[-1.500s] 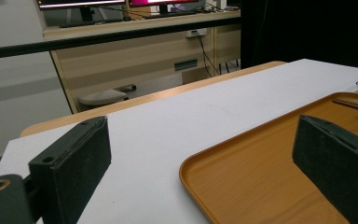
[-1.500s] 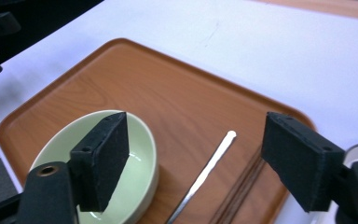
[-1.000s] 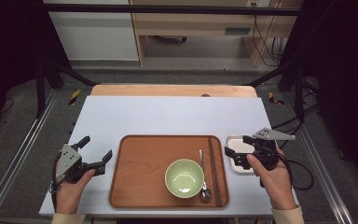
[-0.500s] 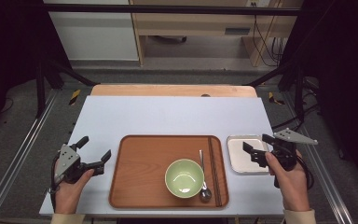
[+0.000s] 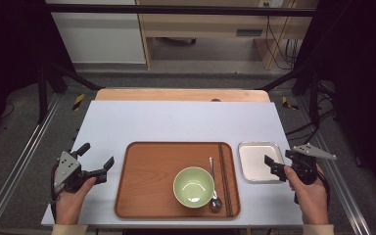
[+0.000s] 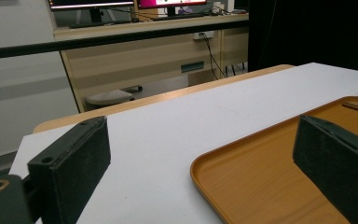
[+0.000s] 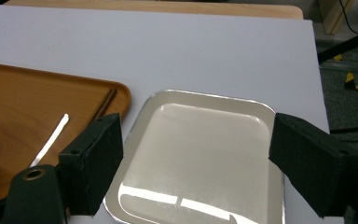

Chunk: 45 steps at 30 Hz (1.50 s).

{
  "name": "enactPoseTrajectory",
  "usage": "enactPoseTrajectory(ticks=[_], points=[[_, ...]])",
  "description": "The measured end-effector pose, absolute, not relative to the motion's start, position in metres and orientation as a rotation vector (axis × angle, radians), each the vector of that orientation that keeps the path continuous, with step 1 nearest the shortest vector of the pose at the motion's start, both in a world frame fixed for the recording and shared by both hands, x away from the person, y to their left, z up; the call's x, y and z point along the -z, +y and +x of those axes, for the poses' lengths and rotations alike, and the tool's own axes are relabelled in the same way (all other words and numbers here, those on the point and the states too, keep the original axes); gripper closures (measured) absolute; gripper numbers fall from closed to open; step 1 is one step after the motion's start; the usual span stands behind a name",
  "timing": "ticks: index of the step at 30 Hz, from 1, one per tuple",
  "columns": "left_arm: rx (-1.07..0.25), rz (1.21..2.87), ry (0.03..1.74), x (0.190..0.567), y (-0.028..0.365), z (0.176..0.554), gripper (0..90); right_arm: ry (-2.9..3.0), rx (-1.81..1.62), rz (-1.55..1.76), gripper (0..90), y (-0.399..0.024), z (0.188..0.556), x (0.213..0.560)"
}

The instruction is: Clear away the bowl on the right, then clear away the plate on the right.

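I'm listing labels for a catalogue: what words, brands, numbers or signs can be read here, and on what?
None can be read: the wooden tray, green bowl, spoon, chopsticks and square metal plate bear no lettering.
Monitor screens behind the desk: too blurred to read.

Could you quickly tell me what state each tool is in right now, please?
Left tool: open, holding nothing, beside the wooden tray.
Right tool: open, holding nothing, at the small metal dish; its jaws have just been closing slightly.
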<state>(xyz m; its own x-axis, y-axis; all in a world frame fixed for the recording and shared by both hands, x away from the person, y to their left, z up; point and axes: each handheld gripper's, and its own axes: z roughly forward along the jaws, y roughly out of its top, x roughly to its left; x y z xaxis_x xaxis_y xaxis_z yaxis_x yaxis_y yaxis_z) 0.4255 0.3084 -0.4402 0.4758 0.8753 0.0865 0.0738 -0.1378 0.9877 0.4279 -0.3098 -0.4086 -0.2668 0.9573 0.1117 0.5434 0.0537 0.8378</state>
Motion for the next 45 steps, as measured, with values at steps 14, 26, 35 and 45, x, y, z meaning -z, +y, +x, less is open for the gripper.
enactPoseTrajectory(ticks=[14, 26, 35, 45], points=[[-0.863, 1.560, 0.859, 0.441, 0.309, 0.426, 4.0, 1.761, -1.085, 1.734, 19.6, -0.347, 0.408, 0.447], [-0.866, 1.562, 0.851, 0.439, 0.307, 0.426, 4.1, 1.727, -1.088, 1.867, 38.4, -0.362, 0.407, 0.457], [-0.868, 1.573, 0.842, 0.439, 0.303, 0.425, 4.1, 1.740, -1.097, 1.927, 57.0, -0.364, 0.407, 0.462], [-0.870, 1.582, 0.844, 0.440, 0.302, 0.426, 4.2, 1.735, -1.109, 1.953, 69.1, -0.368, 0.420, 0.465]])
